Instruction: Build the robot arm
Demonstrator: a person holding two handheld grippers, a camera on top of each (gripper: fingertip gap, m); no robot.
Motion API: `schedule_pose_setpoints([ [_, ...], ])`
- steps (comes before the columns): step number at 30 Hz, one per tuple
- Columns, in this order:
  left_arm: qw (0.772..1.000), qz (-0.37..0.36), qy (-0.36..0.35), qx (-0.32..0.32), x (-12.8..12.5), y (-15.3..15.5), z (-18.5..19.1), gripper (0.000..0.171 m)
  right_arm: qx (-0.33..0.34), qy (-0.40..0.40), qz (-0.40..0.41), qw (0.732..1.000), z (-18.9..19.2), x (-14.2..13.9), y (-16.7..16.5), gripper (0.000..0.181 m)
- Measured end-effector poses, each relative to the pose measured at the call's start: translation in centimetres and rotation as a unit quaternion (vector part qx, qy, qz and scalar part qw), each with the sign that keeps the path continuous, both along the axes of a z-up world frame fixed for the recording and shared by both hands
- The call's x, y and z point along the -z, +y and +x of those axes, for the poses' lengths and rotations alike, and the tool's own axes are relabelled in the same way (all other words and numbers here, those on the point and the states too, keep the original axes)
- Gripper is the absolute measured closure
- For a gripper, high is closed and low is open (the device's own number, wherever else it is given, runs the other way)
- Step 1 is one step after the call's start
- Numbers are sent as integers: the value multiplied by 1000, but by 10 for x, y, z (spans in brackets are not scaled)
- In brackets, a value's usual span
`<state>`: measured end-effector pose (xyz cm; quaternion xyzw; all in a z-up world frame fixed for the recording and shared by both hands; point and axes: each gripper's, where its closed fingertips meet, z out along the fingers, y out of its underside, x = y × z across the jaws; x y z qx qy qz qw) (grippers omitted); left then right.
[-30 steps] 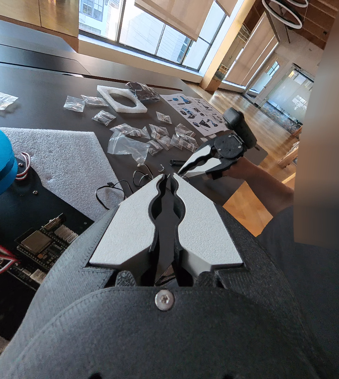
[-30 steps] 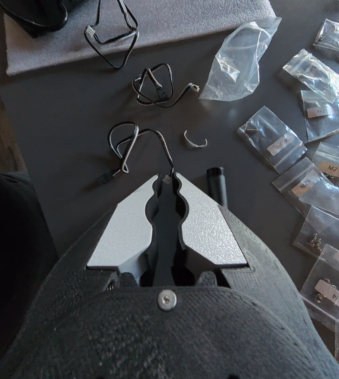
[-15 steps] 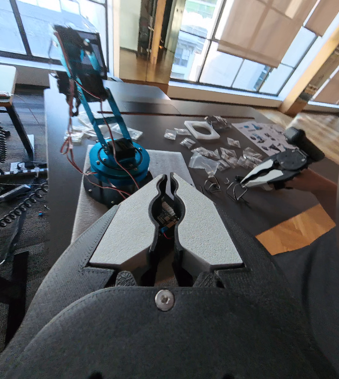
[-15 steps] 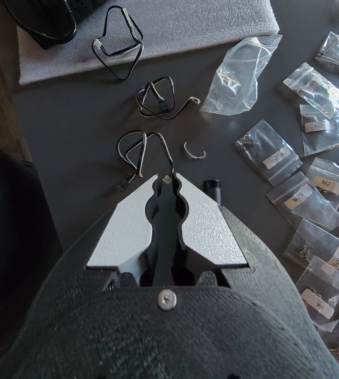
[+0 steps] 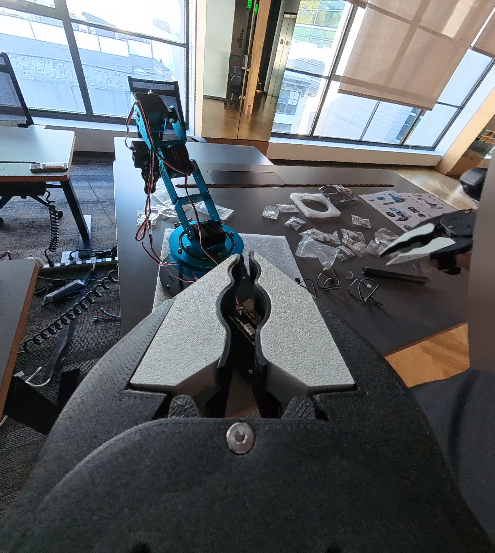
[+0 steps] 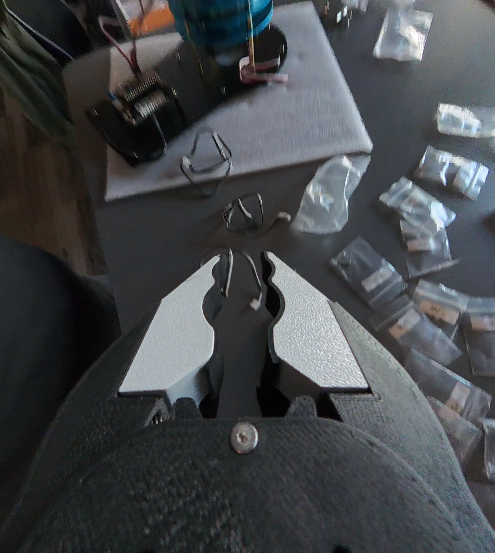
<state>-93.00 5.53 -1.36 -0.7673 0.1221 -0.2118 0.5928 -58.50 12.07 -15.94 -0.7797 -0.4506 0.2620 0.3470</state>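
We logged the left gripper (image 5: 245, 258) raised above the near edge of the dark table (image 5: 345, 311), its jaws nearly together with only a thin slit at the tips and nothing held. Through the gap behind the tips we saw a circuit board (image 5: 247, 317) on a black base plate.

Only the left wrist view showed the whole blue robot arm (image 5: 177, 185), standing at 11 o'clock from the left gripper on a grey foam pad (image 5: 273, 248), with red and black wires hanging from it. It also showed the windows, a second desk at 9 o'clock, and a white foam frame (image 5: 314, 204) and a printed parts sheet (image 5: 405, 206) at 2 o'clock. In this view the right gripper (image 5: 388, 258) hovered at 3 o'clock, above a black rod (image 5: 394, 274).

The right wrist view, blurred, showed the right gripper (image 6: 241, 257) with its jaws apart, empty. A black wire lead with a white connector (image 6: 253, 304) lay on the table between the fingers, not pinched. A second coiled lead (image 6: 241, 214) lay at 12 o'clock, and a third (image 6: 207, 161) on the foam pad's edge. Small clear zip bags (image 6: 369, 272) with white labels were spread from 1 to 4 o'clock; a larger bag (image 6: 328, 197) lay at 1 o'clock. The labels were too blurred for us to read.
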Motion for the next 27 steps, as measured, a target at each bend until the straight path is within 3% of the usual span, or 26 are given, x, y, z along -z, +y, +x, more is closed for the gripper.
schedule_pose_setpoints([
  [4,1000,-5,12,-4,3,-6,-1,170,-38,37,32,998,-53,-13,-2,165],
  [12,999,-13,40,3,1,-6,-25,171,-27,-38,36,998,-108,27,5,168],
  [21,998,4,33,54,-1,26,-64,171,91,-20,-61,994,-132,51,14,171],
  [24,997,7,35,71,4,35,-75,171,106,-12,-39,994,-137,44,21,170],
  [27,996,6,26,85,8,41,-85,171,123,-63,0,990,-127,46,29,165],
])
